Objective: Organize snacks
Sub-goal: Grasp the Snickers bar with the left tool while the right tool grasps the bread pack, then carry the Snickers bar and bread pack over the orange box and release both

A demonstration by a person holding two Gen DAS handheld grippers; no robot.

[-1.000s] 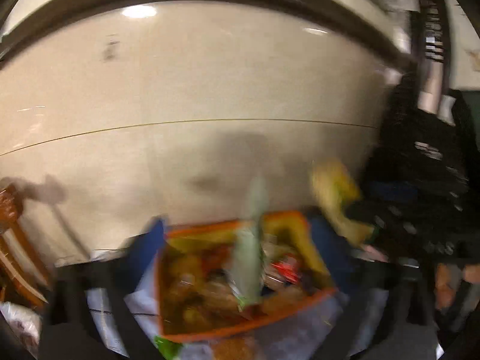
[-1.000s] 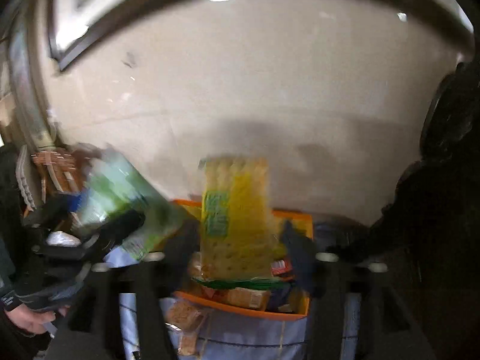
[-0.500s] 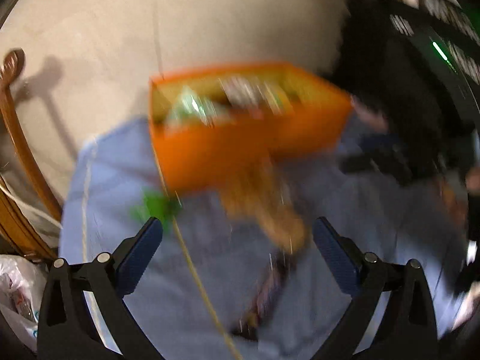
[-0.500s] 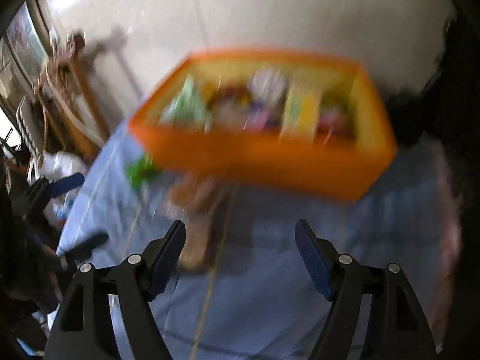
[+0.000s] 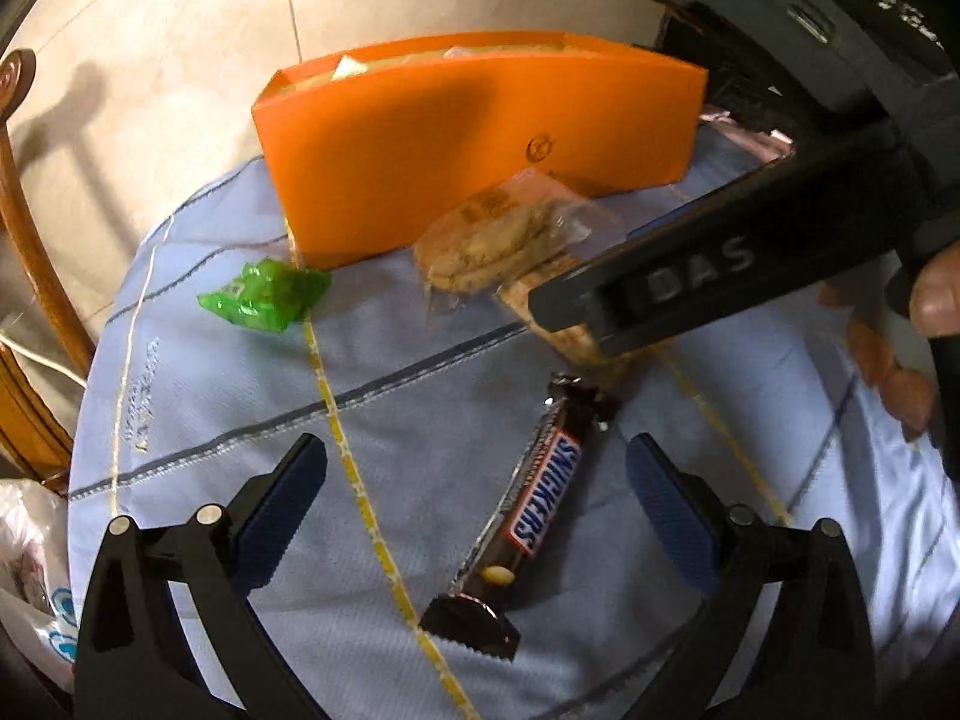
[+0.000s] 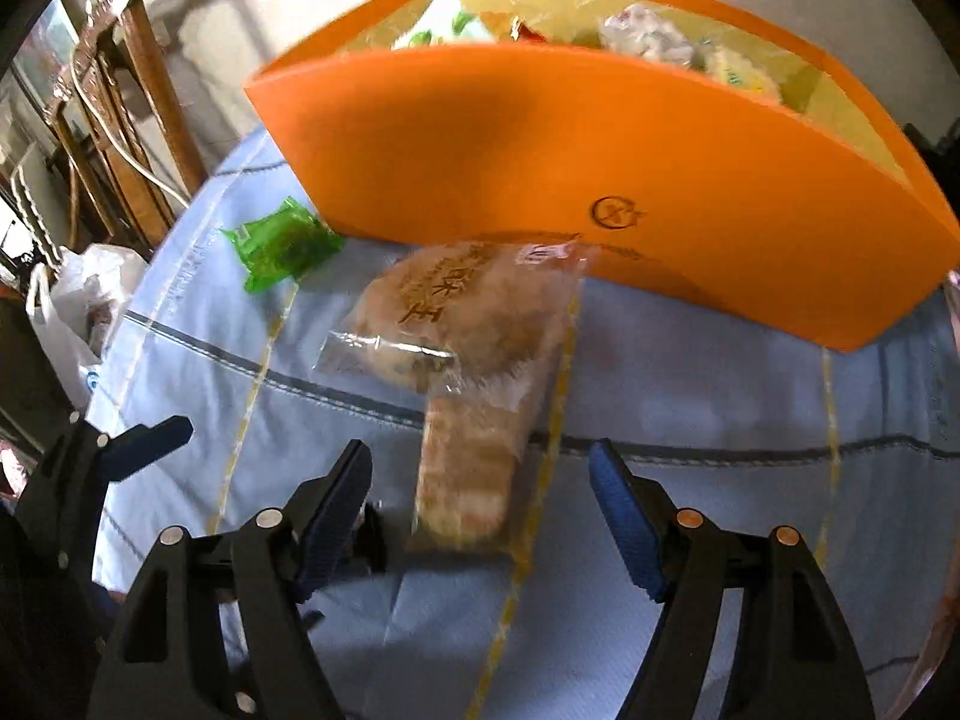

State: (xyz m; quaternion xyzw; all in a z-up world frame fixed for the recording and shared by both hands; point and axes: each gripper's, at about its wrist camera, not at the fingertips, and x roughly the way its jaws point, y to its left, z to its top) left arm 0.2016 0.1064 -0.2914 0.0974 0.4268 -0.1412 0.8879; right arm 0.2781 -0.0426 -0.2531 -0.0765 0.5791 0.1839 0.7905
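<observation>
An orange box (image 5: 480,138) (image 6: 570,180) with several snacks inside stands on a light blue cloth (image 5: 420,420). A Snickers bar (image 5: 528,510) lies between the wide-open jaws of my left gripper (image 5: 477,492). A clear-wrapped round biscuit pack (image 5: 492,240) (image 6: 462,312) and a long biscuit pack (image 6: 468,468) lie in front of the box. My right gripper (image 6: 480,492) is open, its jaws either side of the long pack; its body crosses the left wrist view (image 5: 720,264). A green wrapped snack (image 5: 264,294) (image 6: 282,246) lies to the left.
A wooden chair (image 6: 114,90) and a white plastic bag (image 6: 78,300) stand left of the table. The left gripper's fingers (image 6: 144,438) show at the left of the right wrist view. Beige floor tiles (image 5: 180,30) lie beyond.
A second ago each gripper held a snack pack over the box. Both grippers are now open and empty, lowered towards the snacks on the cloth in front of the box.
</observation>
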